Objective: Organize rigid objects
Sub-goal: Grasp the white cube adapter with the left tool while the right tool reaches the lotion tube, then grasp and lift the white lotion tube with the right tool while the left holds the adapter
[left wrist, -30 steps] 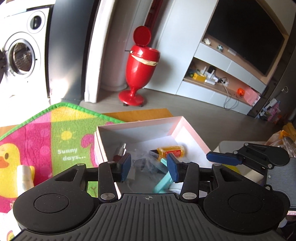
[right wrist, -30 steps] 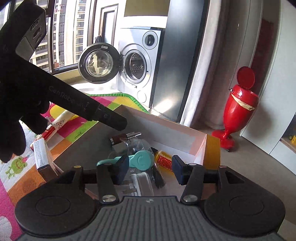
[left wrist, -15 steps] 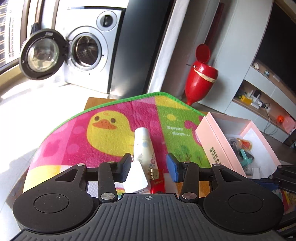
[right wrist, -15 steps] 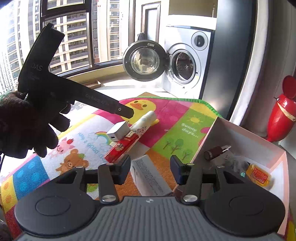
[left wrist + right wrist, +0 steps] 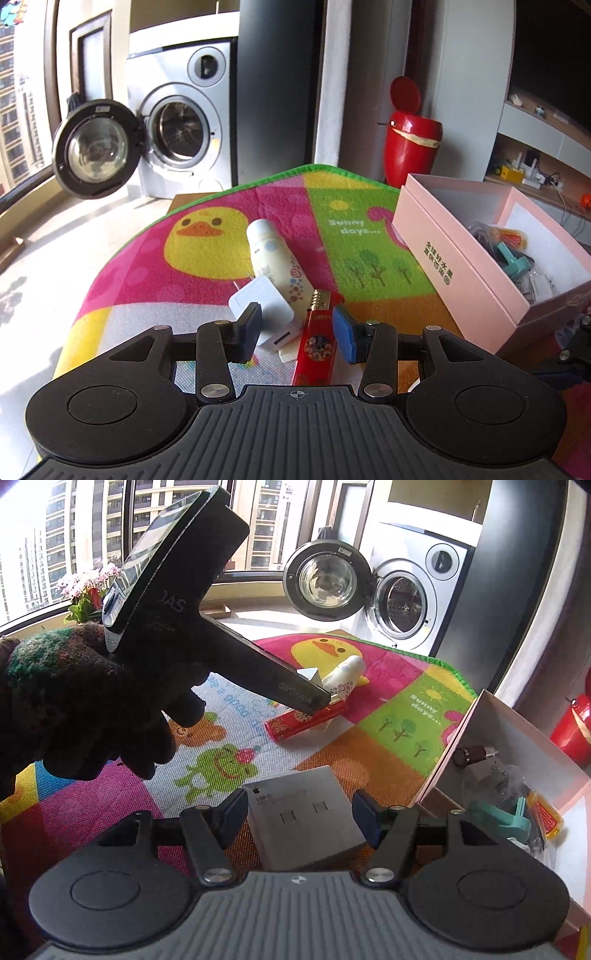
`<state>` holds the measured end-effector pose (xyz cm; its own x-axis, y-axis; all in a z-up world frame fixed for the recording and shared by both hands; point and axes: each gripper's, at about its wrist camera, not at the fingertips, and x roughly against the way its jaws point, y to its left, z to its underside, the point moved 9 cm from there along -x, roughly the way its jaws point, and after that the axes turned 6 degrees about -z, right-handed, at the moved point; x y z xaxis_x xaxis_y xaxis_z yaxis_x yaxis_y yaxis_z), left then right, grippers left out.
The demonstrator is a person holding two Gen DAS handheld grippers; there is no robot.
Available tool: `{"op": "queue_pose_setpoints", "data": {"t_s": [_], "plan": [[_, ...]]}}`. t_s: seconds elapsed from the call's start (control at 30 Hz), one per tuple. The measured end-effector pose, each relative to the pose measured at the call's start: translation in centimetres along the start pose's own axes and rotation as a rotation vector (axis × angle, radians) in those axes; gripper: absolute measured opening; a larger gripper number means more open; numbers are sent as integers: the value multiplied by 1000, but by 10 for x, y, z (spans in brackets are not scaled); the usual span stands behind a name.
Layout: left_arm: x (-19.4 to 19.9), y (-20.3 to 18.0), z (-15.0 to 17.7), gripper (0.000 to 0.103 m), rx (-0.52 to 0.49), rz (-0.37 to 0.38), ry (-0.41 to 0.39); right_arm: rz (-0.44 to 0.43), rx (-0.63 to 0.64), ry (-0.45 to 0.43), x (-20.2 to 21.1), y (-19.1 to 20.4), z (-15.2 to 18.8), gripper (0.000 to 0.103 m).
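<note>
My left gripper (image 5: 297, 334) is open over the colourful mat, its jaws on either side of a white charger plug (image 5: 264, 308) and a red flat box (image 5: 317, 347). A cream tube (image 5: 273, 258) lies just beyond them. My right gripper (image 5: 299, 818) is open, with a grey USB-C adapter box (image 5: 301, 819) lying between its jaws on the mat. The pink box (image 5: 461, 266) holds several small items and stands at the right; it also shows in the right wrist view (image 5: 517, 746).
The left gripper's body and a gloved hand (image 5: 74, 701) fill the left of the right wrist view. The mat (image 5: 207, 266) covers a table. A washing machine with an open door (image 5: 173, 129) and a red bin (image 5: 410, 136) stand beyond.
Both grippers have swung left, away from above the pink box, and come down toward the mat. The left now frames the plug and red box; the right now frames the grey adapter box.
</note>
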<state>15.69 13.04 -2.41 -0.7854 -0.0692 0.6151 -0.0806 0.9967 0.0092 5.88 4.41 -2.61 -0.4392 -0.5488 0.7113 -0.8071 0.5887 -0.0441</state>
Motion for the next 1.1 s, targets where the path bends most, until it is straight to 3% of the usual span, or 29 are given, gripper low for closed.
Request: {"op": "queue_pose_setpoints", "data": {"t_s": [0.03,0.13,0.2,0.23,0.33,0.4,0.53,0.63,0.7,0.83,1.1], "plan": [[3,-3,3,46,3,11,-10,13,-9,-30,-1,-4,4,70],[11,-9,13,46,5,42,-26,28,-13,-65,5,-6,14,72],[13,-9,16,46,29,69,-28,26,-10,-68,13,-4,20,65],[16,-5,14,46,58,73,-46,24,-10,-51,15,-3,24,56],[15,18,1,46,197,35,-69,-17,-63,-19,20,-4,30,53],[0,34,-7,45,287,4,-22,-50,-113,-40,27,-7,22,53],[-36,42,-10,48,331,-7,82,-84,-208,-89,29,-16,-14,53],[-39,41,-7,48,296,6,82,-68,-282,-86,16,-29,-39,53],[-29,41,0,38,274,61,76,-63,-327,-70,3,-39,-52,53],[-1,43,27,37,247,136,77,-94,-433,-14,-33,-54,-69,54],[51,43,66,37,161,146,78,6,-477,95,-95,-67,-66,53]]}}
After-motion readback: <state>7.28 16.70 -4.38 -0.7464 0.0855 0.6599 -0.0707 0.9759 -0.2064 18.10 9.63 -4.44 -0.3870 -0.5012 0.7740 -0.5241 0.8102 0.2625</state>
